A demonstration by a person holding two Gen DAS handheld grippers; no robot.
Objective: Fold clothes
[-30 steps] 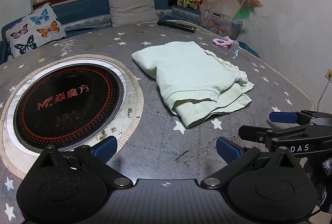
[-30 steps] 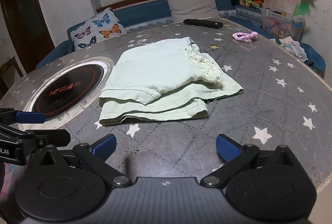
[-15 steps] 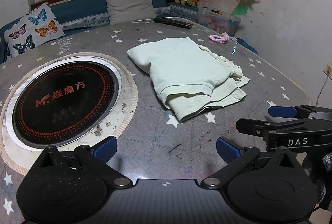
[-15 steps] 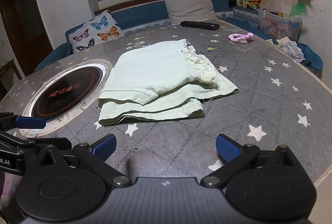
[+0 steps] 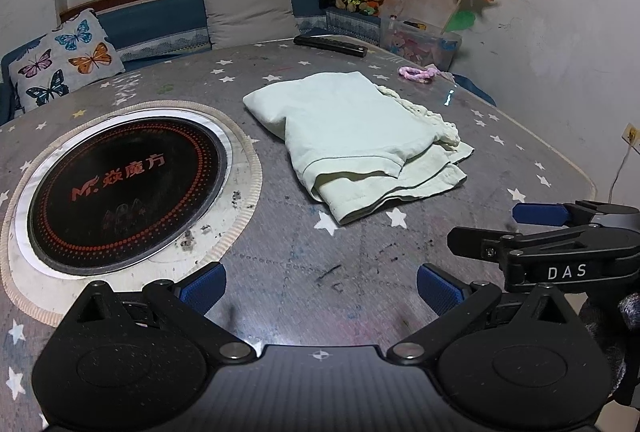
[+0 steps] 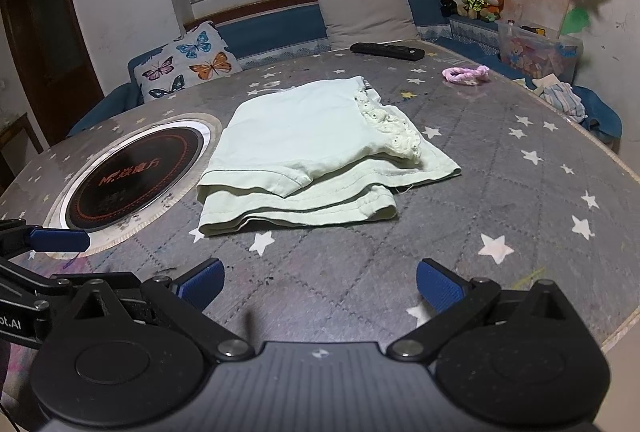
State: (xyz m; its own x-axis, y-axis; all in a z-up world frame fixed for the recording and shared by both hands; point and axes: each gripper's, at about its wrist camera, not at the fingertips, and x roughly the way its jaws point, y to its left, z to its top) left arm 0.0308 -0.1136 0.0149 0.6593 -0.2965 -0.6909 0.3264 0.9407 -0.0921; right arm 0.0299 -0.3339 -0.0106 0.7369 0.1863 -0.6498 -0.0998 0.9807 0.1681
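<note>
A pale green garment (image 5: 356, 136) lies folded in layers on the grey star-patterned table (image 5: 320, 260), with a lace trim along its right side; it also shows in the right wrist view (image 6: 320, 152). My left gripper (image 5: 322, 286) is open and empty, held near the table's front edge, well short of the garment. My right gripper (image 6: 320, 284) is open and empty, also back from the garment's near hem. Each gripper shows at the side of the other's view.
A round black induction cooktop (image 5: 124, 184) is set into the table left of the garment. A black remote (image 6: 386, 51) and a pink hair tie (image 6: 466, 74) lie at the far side. A sofa with cushions (image 6: 188, 64) and a toy box (image 6: 536, 50) stand behind.
Both grippers have drawn back and up a little from the garment, which now looks smaller and farther. The garment has not moved. Both grippers stay open.
</note>
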